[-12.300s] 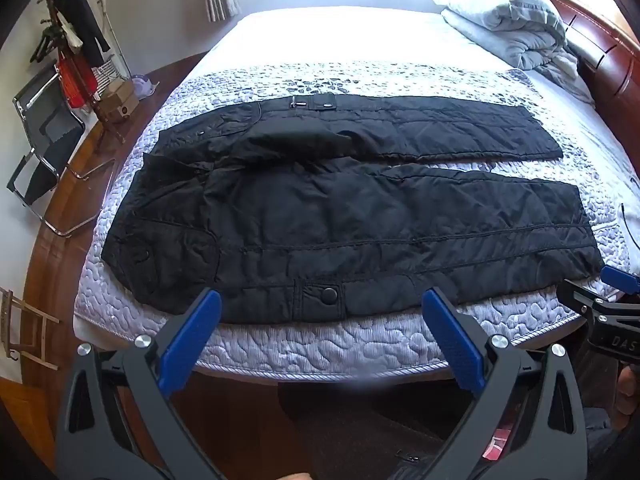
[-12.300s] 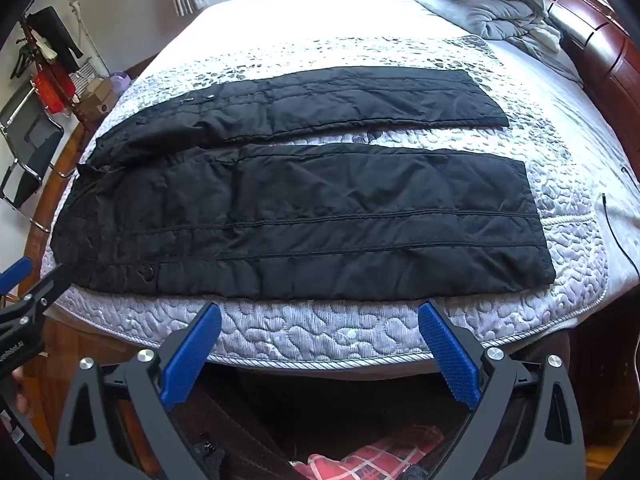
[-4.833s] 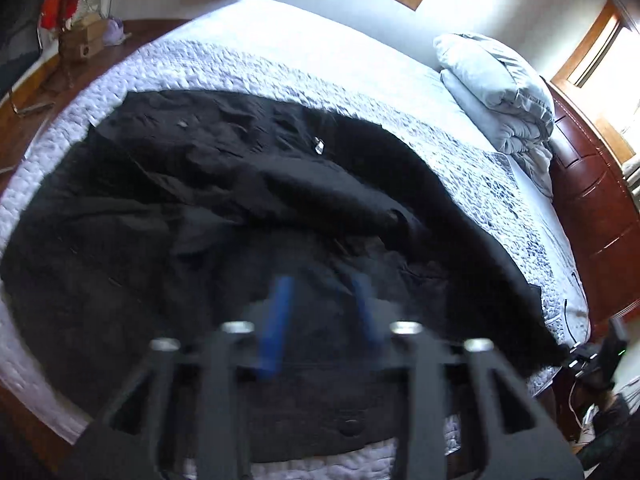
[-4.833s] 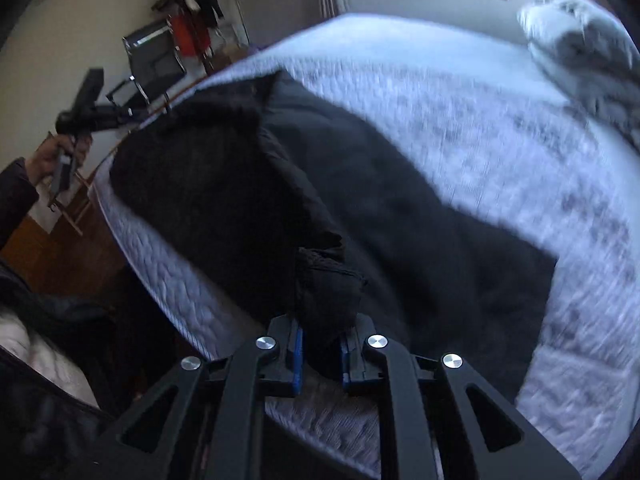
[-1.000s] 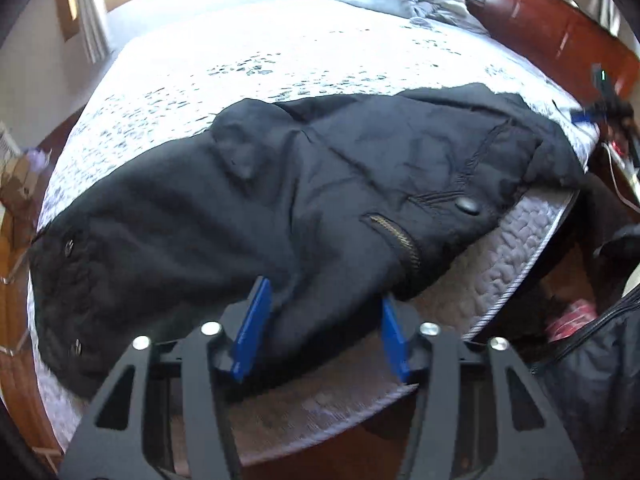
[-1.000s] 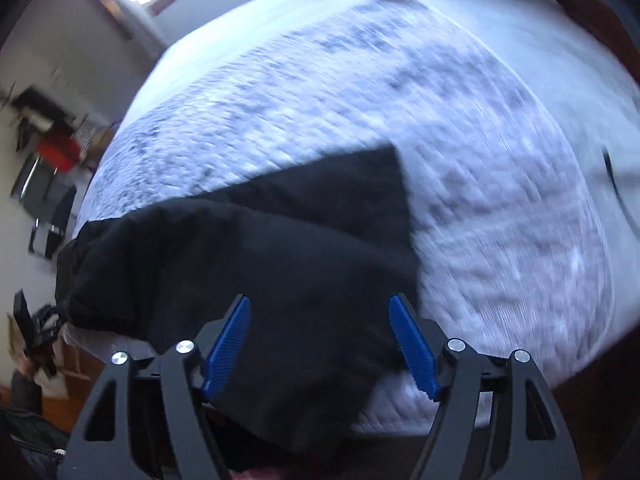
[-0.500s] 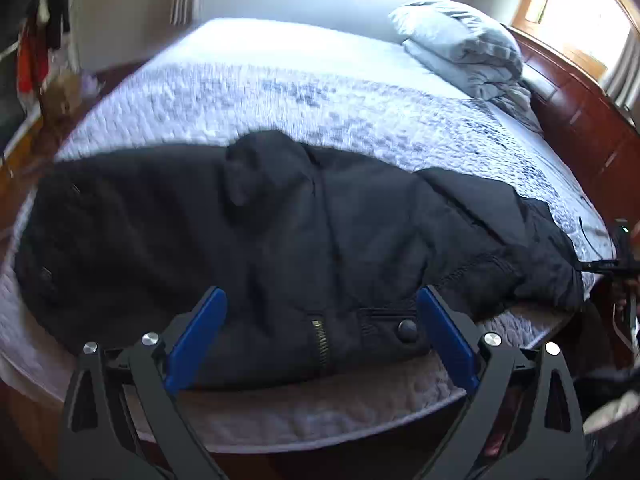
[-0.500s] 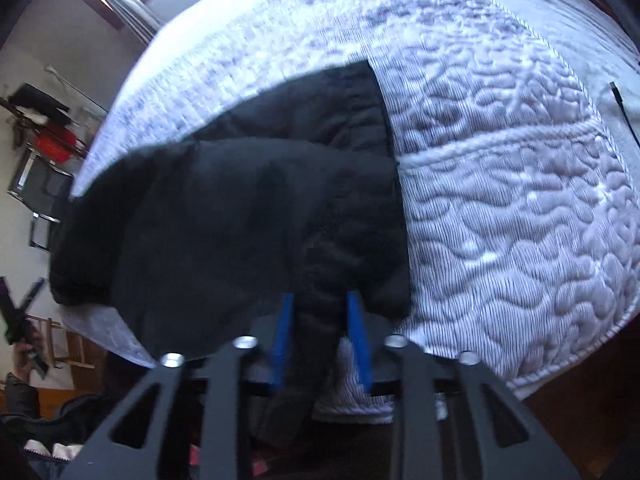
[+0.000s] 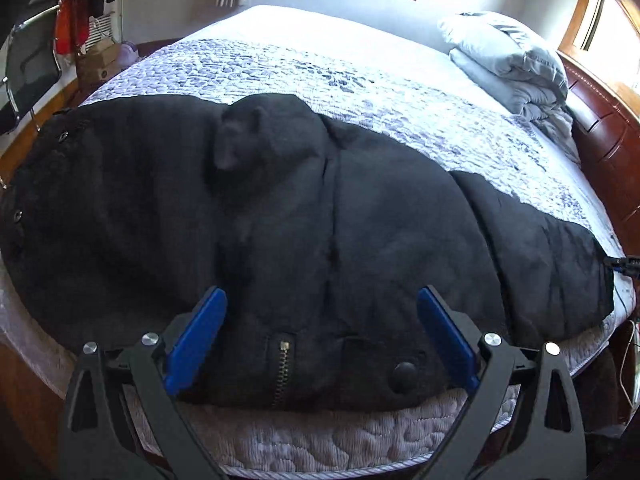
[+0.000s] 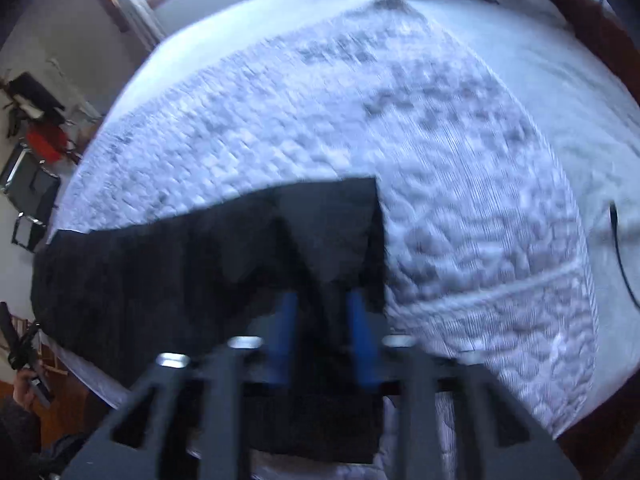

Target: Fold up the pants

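Note:
Black padded pants (image 9: pixel 304 216) lie across the near edge of the bed, folded lengthwise, with the waist zipper and snap button close to me. My left gripper (image 9: pixel 320 328) is open just above the waistband and holds nothing. In the blurred right wrist view my right gripper (image 10: pixel 324 340) is shut on the hem end of the pants (image 10: pixel 208 264), with cloth between the blue pads and draping toward me. The right gripper's tip also shows at the far right of the left wrist view (image 9: pixel 624 264), at the leg end.
The quilted grey bedspread (image 9: pixel 360 80) covers the bed. A folded grey duvet (image 9: pixel 508 64) lies at the head, by the wooden headboard (image 9: pixel 608 148). A chair (image 9: pixel 28 68) and hanging clothes stand at the left. A black cable (image 10: pixel 620 252) lies on the bed's right.
My left gripper has moved closer to the waistband and stays open. My right gripper stays shut on the hem and has pulled the leg end flatter along the bed edge.

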`<action>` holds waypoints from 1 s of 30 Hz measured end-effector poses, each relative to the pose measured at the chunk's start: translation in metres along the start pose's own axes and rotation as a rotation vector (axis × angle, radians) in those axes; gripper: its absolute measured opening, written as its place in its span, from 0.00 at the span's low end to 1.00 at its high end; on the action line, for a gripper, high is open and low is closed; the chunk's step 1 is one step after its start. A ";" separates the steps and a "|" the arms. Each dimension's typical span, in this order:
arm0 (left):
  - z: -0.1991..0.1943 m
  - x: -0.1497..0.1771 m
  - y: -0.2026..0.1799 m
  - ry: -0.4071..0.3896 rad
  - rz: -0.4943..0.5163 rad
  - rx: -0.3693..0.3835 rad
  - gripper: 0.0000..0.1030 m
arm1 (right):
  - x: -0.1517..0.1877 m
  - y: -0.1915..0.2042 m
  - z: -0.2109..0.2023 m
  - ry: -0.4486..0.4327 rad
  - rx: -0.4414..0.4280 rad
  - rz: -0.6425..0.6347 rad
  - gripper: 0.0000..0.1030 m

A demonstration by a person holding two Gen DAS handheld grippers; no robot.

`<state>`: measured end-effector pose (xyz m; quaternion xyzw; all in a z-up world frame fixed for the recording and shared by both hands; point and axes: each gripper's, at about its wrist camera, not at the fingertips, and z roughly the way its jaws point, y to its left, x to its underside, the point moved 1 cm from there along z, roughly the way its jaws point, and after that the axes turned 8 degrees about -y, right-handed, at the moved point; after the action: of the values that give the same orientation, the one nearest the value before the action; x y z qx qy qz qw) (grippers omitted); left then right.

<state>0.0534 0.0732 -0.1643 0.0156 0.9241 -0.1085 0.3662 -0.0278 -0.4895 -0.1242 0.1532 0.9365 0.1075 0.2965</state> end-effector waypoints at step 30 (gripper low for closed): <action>-0.021 0.004 0.075 -0.006 -0.103 -0.275 0.96 | 0.079 -0.033 0.013 -0.133 -0.428 0.658 0.15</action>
<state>0.0446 0.1512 -0.1660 -0.0827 0.9287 0.0004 0.3614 -0.0888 -0.4911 -0.1851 0.3864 0.7727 0.3794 0.3312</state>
